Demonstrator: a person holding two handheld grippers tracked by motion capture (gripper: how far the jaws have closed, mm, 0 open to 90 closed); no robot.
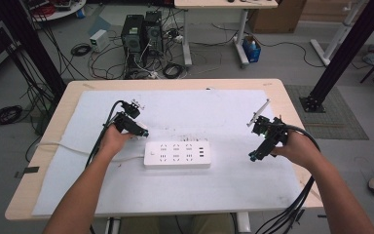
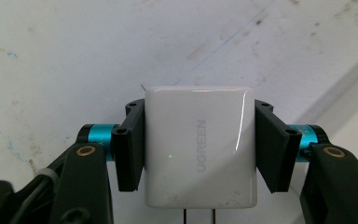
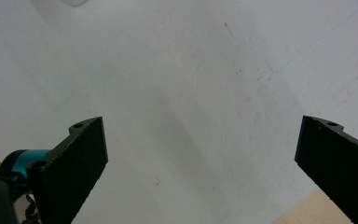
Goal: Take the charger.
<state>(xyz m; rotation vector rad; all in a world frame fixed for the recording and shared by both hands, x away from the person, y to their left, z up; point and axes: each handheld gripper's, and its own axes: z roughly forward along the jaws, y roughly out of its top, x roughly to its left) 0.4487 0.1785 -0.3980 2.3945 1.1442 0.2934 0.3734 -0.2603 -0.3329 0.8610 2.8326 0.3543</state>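
Charger (image 2: 198, 149) clamped in left claw (image 2: 199, 147), apparently off mat (image 2: 74, 56).

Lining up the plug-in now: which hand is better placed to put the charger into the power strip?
Left. The left tool is already shut on the white charger, just beside the power strip. The right tool stands open with nothing between its jaws, off to the strip's far side.
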